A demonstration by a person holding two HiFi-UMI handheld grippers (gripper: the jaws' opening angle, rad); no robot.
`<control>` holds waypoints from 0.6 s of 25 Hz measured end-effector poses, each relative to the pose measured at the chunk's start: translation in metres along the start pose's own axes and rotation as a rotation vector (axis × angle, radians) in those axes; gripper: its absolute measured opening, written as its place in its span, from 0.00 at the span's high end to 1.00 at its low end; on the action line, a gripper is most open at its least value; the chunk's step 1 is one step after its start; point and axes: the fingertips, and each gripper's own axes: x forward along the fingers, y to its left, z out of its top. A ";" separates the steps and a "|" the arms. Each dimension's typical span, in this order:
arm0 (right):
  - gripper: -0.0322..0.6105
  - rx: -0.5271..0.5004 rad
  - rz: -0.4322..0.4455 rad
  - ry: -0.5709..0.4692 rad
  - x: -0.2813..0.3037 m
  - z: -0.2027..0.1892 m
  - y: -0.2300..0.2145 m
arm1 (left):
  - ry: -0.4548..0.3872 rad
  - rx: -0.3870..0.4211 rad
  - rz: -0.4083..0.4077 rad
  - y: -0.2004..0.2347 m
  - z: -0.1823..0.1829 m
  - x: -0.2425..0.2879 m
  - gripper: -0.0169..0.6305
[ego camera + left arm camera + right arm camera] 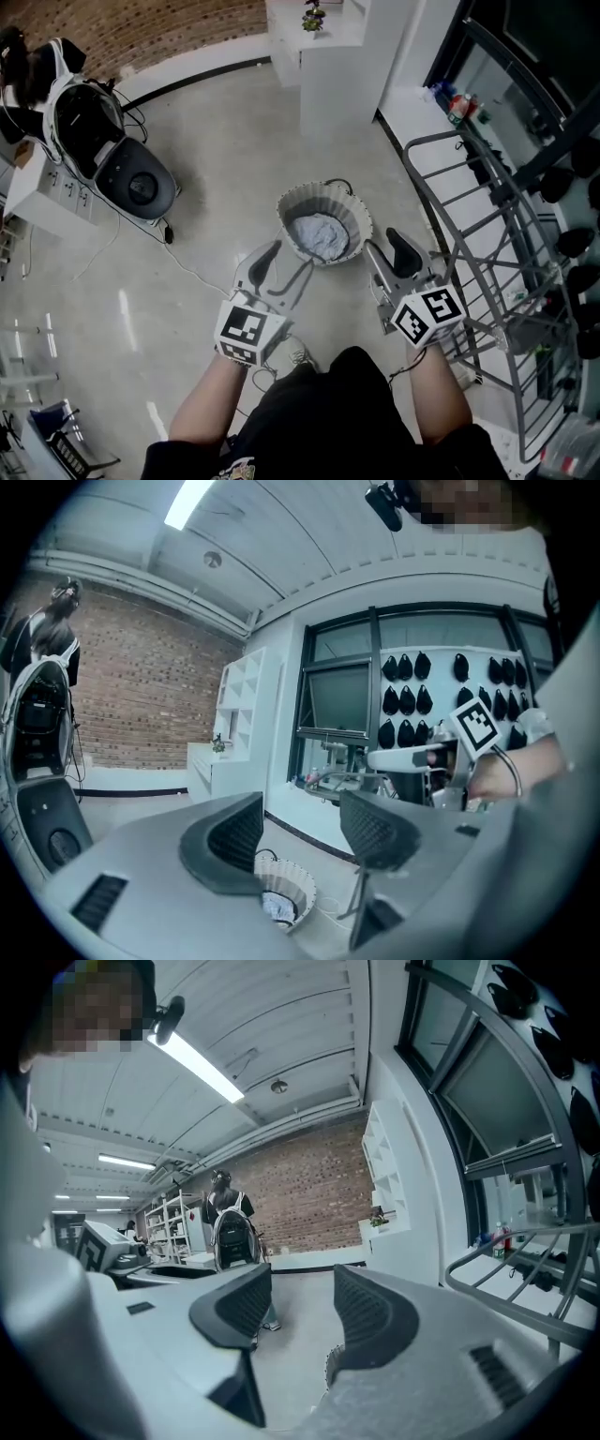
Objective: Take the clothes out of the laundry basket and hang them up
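A round white laundry basket (352,208) stands on the floor ahead of me, with a crumpled pale blue-grey garment (319,234) inside. My left gripper (281,268) hovers just short of the basket's near-left rim, open and empty. My right gripper (389,256) hangs by the basket's right side, also open with nothing between its fingers. In the left gripper view the basket (292,883) shows low between the spread jaws of the left gripper (300,832). The right gripper view has the right gripper (295,1309) open, with a bit of the scalloped basket rim (330,1365) below.
A grey metal drying rack (487,234) stands close on the right, by dark windows. A black-and-white machine (108,155) with a cable across the floor sits at the left. A white shelf column (342,66) stands behind the basket. A person with a backpack (225,1227) is far off.
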 end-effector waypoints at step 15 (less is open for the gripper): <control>0.61 0.018 0.078 0.029 0.077 0.004 -0.057 | 0.051 -0.030 0.070 0.035 -0.003 0.070 0.61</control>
